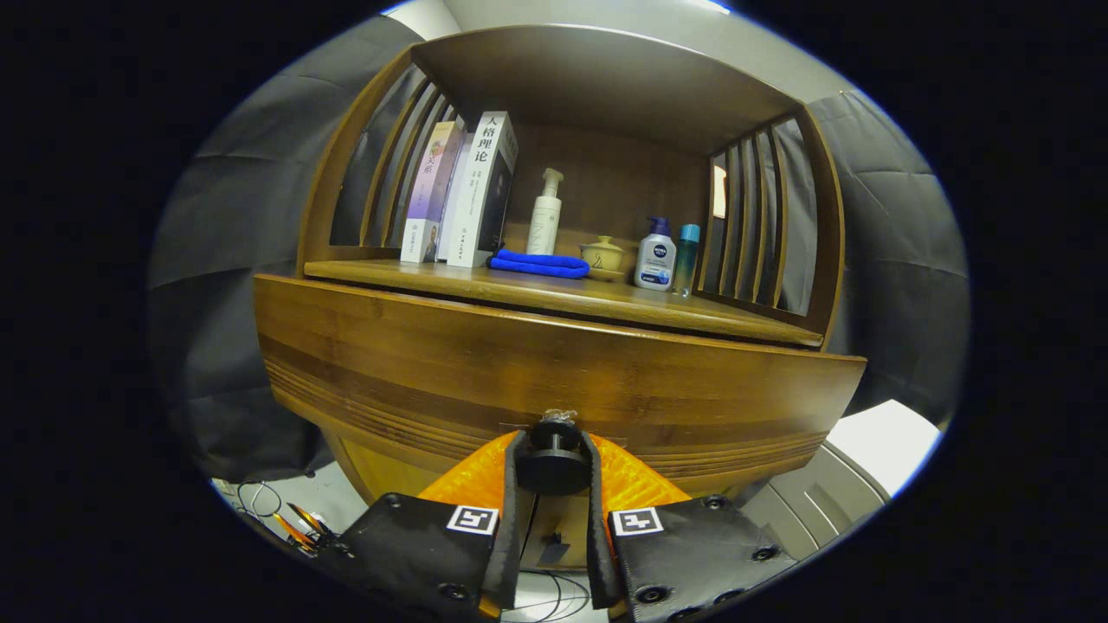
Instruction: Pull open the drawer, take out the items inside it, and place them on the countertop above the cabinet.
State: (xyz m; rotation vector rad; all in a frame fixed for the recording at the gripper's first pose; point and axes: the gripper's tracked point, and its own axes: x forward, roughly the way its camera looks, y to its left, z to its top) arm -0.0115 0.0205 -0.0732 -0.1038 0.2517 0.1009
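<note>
Gripping the knob (554, 450) of the drawer (554, 381), the claw (554, 472) has a finger pressed on each side of it, clenched on the knob so that a straight pull should slide the drawer out. The knob sits low on the drawer front, just between the fingertips, which is why the claw comes in level and square to the wood. The drawer looks closed or barely started; its inside is hidden, so what it holds cannot be told. By my judgement the task is at its first step, with everything inside yet to come out.

Above the drawer runs the table (563, 298) top of the cabinet, where the items are to go. It already carries a fair load, pushed toward the back, leaving its front strip bare for new things. Counted: three books (463, 190) leaning together, one white pump bottle (545, 216), one folded blue cloth (538, 263), one small lidded pot (603, 253), one white bottle with a blue cap (655, 257), and one slim teal bottle (686, 255).
</note>
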